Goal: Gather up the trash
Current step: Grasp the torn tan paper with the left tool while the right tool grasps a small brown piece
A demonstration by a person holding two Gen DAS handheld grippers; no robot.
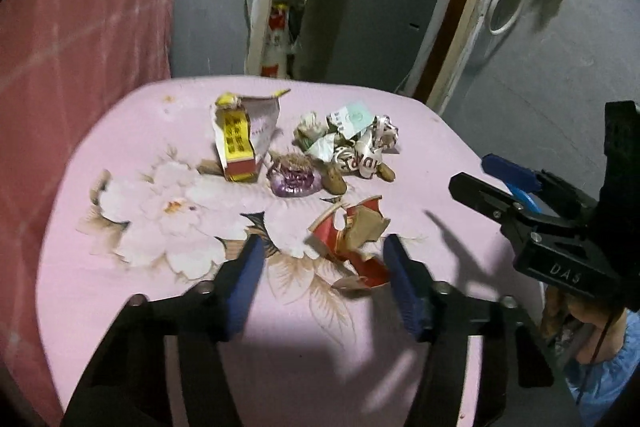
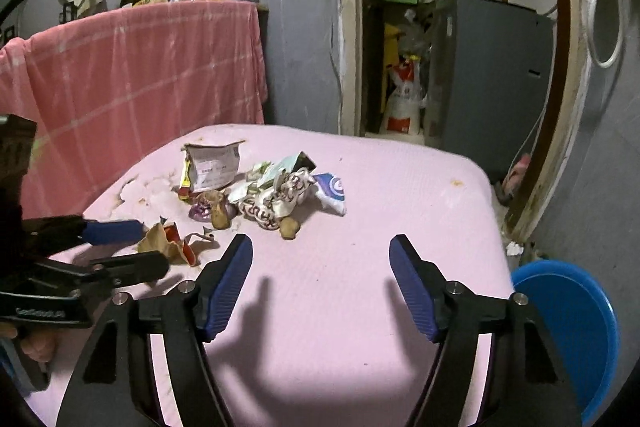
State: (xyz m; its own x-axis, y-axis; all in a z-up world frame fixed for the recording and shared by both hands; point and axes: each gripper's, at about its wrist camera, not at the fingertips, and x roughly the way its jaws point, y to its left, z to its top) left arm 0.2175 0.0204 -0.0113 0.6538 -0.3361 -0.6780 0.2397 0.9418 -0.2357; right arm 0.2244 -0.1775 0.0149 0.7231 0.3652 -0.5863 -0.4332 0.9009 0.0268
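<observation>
the left gripper [image 1: 322, 279] is hovering open and empty, the torn red wrapper [image 1: 352, 241] lying on the pink tablecloth [image 1: 120, 287] just ahead between its fingers. the right gripper [image 2: 320, 283], open too, is hanging farther from the wrapper; the trash pile [image 2: 264, 191] is sitting beyond both.

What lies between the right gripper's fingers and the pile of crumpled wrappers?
In the right wrist view, only bare pink tablecloth lies between the right gripper and the crumpled wrappers; a peanut shell sits at the pile's near edge.
</observation>
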